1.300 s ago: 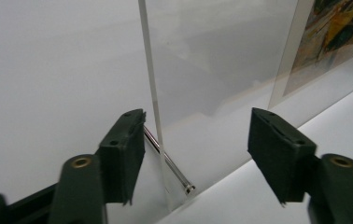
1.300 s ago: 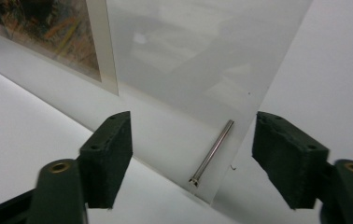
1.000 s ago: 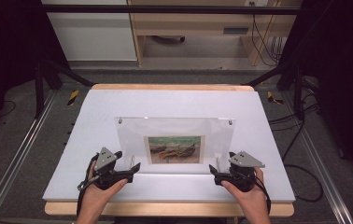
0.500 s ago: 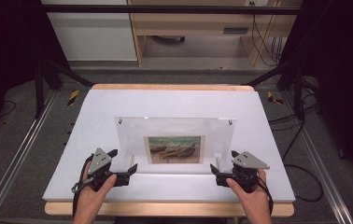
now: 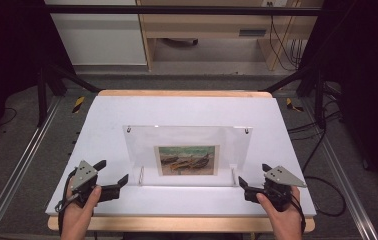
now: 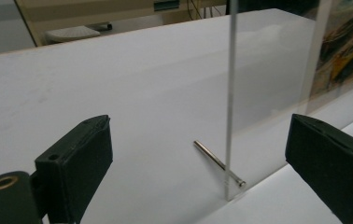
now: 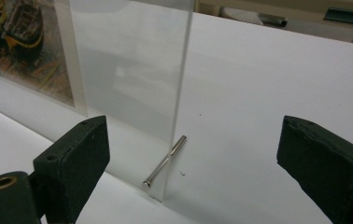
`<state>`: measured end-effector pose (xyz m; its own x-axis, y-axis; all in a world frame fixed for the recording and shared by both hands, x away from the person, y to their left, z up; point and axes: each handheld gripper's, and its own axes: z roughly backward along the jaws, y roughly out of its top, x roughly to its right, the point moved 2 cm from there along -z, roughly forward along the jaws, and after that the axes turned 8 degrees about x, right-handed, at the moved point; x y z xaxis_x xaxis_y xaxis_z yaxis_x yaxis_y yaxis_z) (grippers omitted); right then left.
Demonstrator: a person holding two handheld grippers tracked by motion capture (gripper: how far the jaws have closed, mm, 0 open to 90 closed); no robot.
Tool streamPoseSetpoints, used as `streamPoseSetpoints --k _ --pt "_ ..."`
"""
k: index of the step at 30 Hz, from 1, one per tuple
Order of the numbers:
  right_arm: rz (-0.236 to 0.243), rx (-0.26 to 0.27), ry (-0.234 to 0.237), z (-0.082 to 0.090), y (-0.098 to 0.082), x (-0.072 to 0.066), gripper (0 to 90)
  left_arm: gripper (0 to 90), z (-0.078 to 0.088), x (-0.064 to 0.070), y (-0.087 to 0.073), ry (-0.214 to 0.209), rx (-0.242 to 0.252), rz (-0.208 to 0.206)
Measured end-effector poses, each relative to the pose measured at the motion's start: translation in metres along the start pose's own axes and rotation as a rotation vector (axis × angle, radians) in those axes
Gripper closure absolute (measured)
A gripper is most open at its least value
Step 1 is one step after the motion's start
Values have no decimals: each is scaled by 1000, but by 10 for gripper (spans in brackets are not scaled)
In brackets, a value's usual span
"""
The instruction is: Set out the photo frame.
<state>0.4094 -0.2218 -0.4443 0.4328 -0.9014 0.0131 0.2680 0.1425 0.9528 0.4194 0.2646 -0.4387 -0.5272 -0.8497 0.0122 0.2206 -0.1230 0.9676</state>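
Note:
A clear acrylic picture frame (image 5: 187, 150) stands upright on the white table (image 5: 177, 107), with a print of boats (image 5: 187, 160) in its middle. Short metal pins (image 6: 217, 162) (image 7: 165, 161) pass through its lower corners. My left gripper (image 5: 112, 171) is off the frame's left end, open; its jaws have just been opening and nothing is between them. In the left gripper view my left gripper (image 6: 198, 123) faces the frame's edge (image 6: 230, 93) a little ahead. My right gripper (image 5: 253, 174) is open off the right end. In the right gripper view my right gripper (image 7: 192, 123) faces the panel (image 7: 132, 70).
The table's wooden front rim (image 5: 177, 224) lies just under both hands. Metal rails (image 5: 22, 160) run along the left side, and cables (image 5: 322, 145) trail on the floor at the right. A wooden shelf unit (image 5: 212, 30) stands beyond the table.
Both hands have drawn outward from the frame's ends, the left to the left and the right to the right. The frame has stayed in place.

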Motion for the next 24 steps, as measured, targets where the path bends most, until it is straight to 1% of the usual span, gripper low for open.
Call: streamPoseSetpoints --k 2,3,4,6,7,8,12,18,21,24 --pt "-7 2 -10 3 -1 4 95 69 2 -6 -1 12 5 13" --pt "-7 2 -10 3 -1 4 95 69 2 -6 -1 12 5 13" --pt "-18 2 -22 6 -2 8 95 69 4 -10 -1 26 9 19" --pt "-25 2 -27 8 -3 10 95 71 5 -12 -1 33 8 19" --pt "-27 2 -34 9 -4 12 95 76 8 -16 -2 56 -1 21" --pt "-31 -2 -38 10 -4 14 96 83 8 -17 -2 63 -5 21" --pt "-41 -5 -65 12 -6 22 102 85 13 -27 -1 86 -8 12" --pt "-62 -24 -110 16 -12 36 109 86 16 -39 -5 112 -5 31" --pt "-68 -30 -126 16 -13 41 111 86 17 -42 -6 119 -15 32" --pt "-62 -44 -148 16 -15 44 116 86 17 -45 -7 135 -27 9"
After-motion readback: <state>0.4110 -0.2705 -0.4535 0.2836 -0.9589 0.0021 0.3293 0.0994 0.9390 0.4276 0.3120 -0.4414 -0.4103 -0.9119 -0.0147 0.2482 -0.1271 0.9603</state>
